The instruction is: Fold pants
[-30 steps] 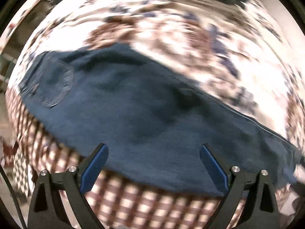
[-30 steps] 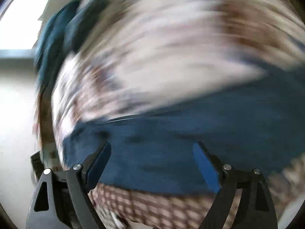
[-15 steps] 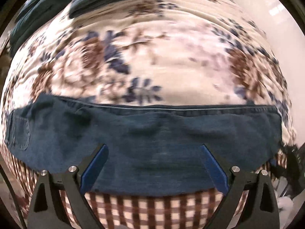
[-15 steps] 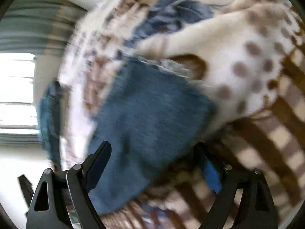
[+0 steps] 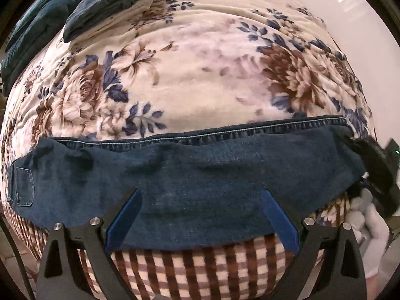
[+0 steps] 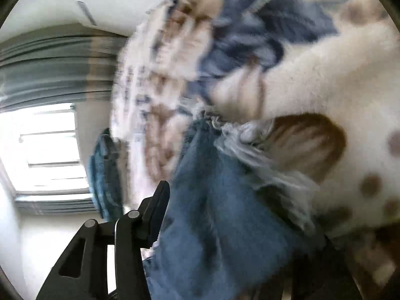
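Note:
Dark blue jeans (image 5: 200, 165) lie flat across a floral blanket (image 5: 200, 62), with the seam along the far edge and a back pocket (image 5: 23, 187) at the left end. My left gripper (image 5: 200, 192) hangs open above the near edge of the denim and holds nothing. At the right end of the jeans is my right gripper (image 5: 372, 165). In the right wrist view its jaws (image 6: 202, 190) are closing, and the frayed leg hem (image 6: 250, 145) of the jeans (image 6: 225, 225) lies between them. Cloth hides its right finger.
Folded dark teal clothes (image 5: 110, 2) lie at the far left of the blanket, with more (image 5: 32, 25) beside them. A brown checked border (image 5: 200, 262) runs along the near edge. A pale wall (image 5: 362, 25) is on the right. A bright window (image 6: 47, 147) shows in the right wrist view.
The left view has swung round, so the jeans now run level across it. My right gripper has come down onto the leg hem and its jaws have narrowed around the denim.

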{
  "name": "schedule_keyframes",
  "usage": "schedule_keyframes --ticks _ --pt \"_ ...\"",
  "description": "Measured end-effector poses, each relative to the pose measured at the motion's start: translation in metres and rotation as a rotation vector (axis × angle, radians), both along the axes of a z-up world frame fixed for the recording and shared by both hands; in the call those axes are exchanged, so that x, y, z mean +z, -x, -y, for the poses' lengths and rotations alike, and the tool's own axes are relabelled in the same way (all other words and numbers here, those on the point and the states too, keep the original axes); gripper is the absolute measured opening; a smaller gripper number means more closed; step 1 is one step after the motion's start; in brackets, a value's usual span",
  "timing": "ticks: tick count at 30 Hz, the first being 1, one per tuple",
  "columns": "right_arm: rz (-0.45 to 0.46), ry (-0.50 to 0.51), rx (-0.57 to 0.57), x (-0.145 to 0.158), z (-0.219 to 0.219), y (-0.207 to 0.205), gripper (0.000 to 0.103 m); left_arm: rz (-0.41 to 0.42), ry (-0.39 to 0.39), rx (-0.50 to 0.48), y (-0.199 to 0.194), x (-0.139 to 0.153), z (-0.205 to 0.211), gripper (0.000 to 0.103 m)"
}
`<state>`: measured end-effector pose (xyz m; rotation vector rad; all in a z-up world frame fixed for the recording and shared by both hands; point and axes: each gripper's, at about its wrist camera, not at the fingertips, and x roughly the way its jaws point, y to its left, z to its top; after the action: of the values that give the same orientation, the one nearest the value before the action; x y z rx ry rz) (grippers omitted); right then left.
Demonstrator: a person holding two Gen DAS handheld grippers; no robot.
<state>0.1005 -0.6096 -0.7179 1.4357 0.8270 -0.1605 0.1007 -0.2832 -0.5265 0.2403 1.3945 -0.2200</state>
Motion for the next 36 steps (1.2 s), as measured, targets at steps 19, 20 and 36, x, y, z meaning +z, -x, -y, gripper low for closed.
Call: schedule_keyframes --ticks 19,20,36 --pt "0.015 0.447 0.246 0.199 -0.178 -0.077 0.009 0.068 0.080 0.495 -0.011 0.062 -0.244 0.098" --pt "0.009 0.479 0.285 0.201 -0.205 -0.085 0.009 0.081 0.076 0.529 -0.008 0.066 -0.266 0.098" --pt "-0.191 0.883 0.846 0.088 -0.612 -0.149 0.018 0.126 0.078 0.617 -0.008 0.068 -0.471 0.098"
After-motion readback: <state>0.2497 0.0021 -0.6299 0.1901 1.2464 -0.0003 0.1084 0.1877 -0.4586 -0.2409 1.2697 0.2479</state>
